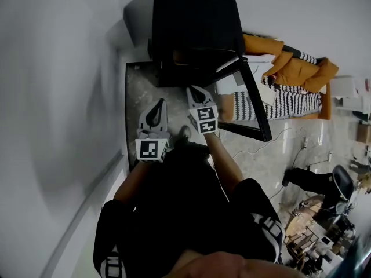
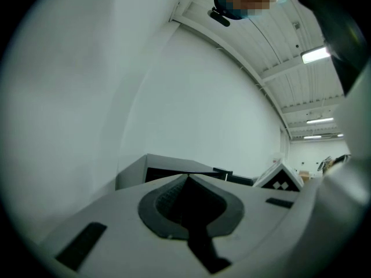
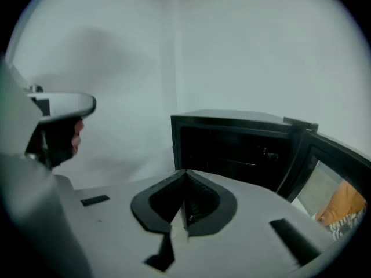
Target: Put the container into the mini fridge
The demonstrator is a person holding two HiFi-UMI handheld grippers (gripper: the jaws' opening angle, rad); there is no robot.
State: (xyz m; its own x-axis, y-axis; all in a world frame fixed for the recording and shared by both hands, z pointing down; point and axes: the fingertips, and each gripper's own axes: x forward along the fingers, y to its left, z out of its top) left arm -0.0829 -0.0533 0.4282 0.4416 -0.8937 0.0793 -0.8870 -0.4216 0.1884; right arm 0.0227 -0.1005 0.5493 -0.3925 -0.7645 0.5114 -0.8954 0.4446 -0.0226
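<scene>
A black mini fridge (image 1: 197, 22) stands on the pale floor with its door (image 1: 250, 100) swung open to the right. Its inside is dark, and I cannot make out a container in it. Both grippers hover just in front of the opening. My left gripper (image 1: 159, 102) has its jaws closed together with nothing in them, and so does my right gripper (image 1: 190, 88). In the right gripper view the tips (image 3: 185, 171) meet before the open fridge (image 3: 232, 143) and its door (image 3: 327, 161). In the left gripper view the tips (image 2: 186, 177) meet below the fridge (image 2: 168, 169).
A white wall runs along the left. Orange cushions and striped cloth (image 1: 293, 74) lie right of the door. Cables (image 1: 290, 141) trail over the floor, and an office chair (image 1: 336, 184) stands at lower right. The left gripper (image 3: 58, 106) shows at the right gripper view's left.
</scene>
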